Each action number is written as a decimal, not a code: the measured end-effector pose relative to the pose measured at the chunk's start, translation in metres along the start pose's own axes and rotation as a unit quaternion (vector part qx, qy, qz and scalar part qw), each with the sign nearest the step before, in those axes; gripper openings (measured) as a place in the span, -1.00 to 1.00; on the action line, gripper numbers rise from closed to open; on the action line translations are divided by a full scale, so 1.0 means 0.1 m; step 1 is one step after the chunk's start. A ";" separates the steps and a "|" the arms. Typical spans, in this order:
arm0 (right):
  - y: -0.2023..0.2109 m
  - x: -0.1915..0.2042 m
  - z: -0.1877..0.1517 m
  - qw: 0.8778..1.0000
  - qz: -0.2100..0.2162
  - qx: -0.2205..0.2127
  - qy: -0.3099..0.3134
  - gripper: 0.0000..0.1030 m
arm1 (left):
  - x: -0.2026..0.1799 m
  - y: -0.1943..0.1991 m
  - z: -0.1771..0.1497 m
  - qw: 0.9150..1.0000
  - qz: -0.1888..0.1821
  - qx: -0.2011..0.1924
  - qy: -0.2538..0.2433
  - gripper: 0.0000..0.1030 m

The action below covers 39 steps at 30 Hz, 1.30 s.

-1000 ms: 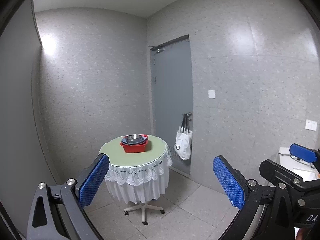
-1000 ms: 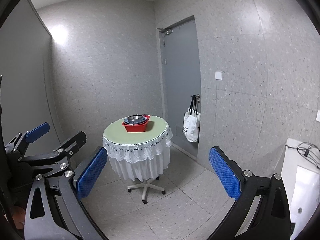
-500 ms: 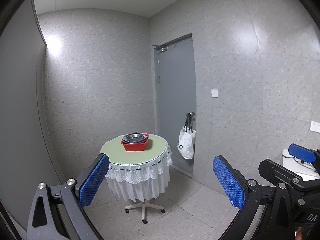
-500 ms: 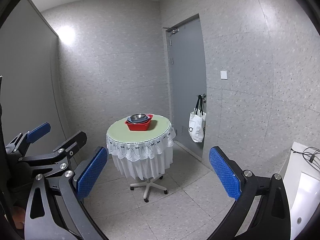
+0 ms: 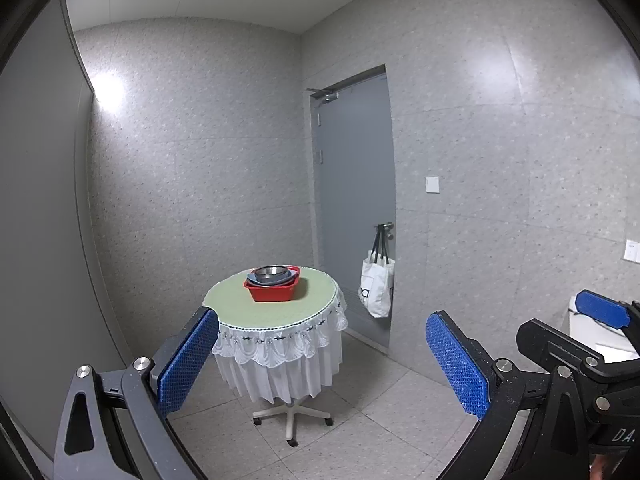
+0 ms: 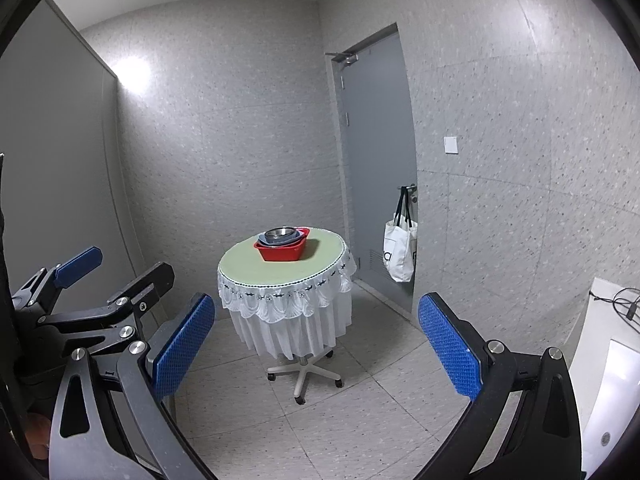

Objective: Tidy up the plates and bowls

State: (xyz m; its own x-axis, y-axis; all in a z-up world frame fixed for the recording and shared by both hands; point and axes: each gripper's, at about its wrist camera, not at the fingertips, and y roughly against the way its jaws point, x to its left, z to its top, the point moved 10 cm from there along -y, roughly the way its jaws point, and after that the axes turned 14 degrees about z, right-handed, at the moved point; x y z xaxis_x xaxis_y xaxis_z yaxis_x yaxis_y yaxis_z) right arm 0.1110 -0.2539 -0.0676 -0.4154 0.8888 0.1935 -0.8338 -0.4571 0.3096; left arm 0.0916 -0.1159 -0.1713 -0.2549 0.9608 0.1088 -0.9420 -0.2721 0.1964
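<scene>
A red square bowl (image 5: 272, 291) (image 6: 282, 251) stands on a small round table (image 5: 240, 304) (image 6: 248, 264) with a green top and white lace skirt. A blue dish (image 5: 251, 277) and a steel bowl (image 5: 272, 271) (image 6: 283, 233) are stacked inside it. My left gripper (image 5: 320, 354) is open and empty, well short of the table. My right gripper (image 6: 316, 338) is open and empty, also far from it. The right gripper shows in the left wrist view (image 5: 600, 312), and the left gripper in the right wrist view (image 6: 80, 264).
The table stands on a wheeled office-chair base (image 5: 292, 414) on a tiled floor. A grey door (image 5: 356, 200) is at the right, with a white tote bag (image 5: 376, 288) on its handle. A white unit with cables (image 6: 612, 320) is at the far right.
Both views have drifted: the table now sits a little further right and lower in the left wrist view. The grippers stay open and the stack has not moved.
</scene>
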 end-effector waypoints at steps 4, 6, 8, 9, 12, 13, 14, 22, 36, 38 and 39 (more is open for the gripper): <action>-0.04 -0.01 0.00 1.000 0.002 0.001 -0.002 1.00 | 0.00 -0.06 -0.01 1.000 0.003 0.000 0.000 0.99; -0.06 0.01 0.00 1.000 0.002 0.001 -0.001 1.00 | -0.01 -0.09 -0.02 1.000 0.004 0.002 0.001 0.99; -0.08 0.01 0.00 1.000 0.003 0.002 -0.001 1.00 | -0.01 -0.12 -0.02 1.000 0.006 0.002 0.002 0.99; -0.09 0.02 0.00 1.000 0.004 0.002 -0.001 1.00 | -0.01 -0.13 -0.02 1.000 0.006 0.002 0.002 0.99; -0.12 0.03 0.01 1.000 0.005 0.001 -0.001 1.00 | -0.02 -0.16 -0.05 1.000 0.009 0.001 0.003 0.99; -0.12 0.04 0.01 1.000 0.005 0.001 -0.001 1.00 | -0.04 -0.15 -0.07 1.000 0.010 0.001 0.004 0.99; -0.14 0.05 0.00 1.000 0.005 0.001 -0.001 1.00 | -0.04 -0.16 -0.07 1.000 0.011 0.001 0.004 0.99; -0.20 0.08 0.00 1.000 0.009 0.000 0.001 1.00 | -0.04 -0.21 -0.10 1.000 0.015 -0.002 0.004 0.99; -0.26 0.10 0.00 1.000 0.011 0.000 0.000 1.00 | -0.09 -0.24 -0.12 1.000 0.018 -0.002 0.007 0.99; -0.26 0.10 0.00 1.000 0.012 0.000 0.000 1.00 | -0.09 -0.25 -0.12 1.000 0.019 -0.003 0.008 0.99; -0.27 0.10 0.01 1.000 0.012 0.000 0.000 1.00 | -0.08 -0.25 -0.12 1.000 0.019 -0.003 0.008 0.99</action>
State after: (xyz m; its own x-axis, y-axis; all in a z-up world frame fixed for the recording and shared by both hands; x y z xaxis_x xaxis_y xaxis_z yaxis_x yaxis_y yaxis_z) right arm 0.1297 -0.2330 -0.0736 -0.4358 0.8772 0.2016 -0.8229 -0.4791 0.3054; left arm 0.1145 -0.1163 -0.1890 -0.2932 0.9507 0.1009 -0.9329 -0.3076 0.1873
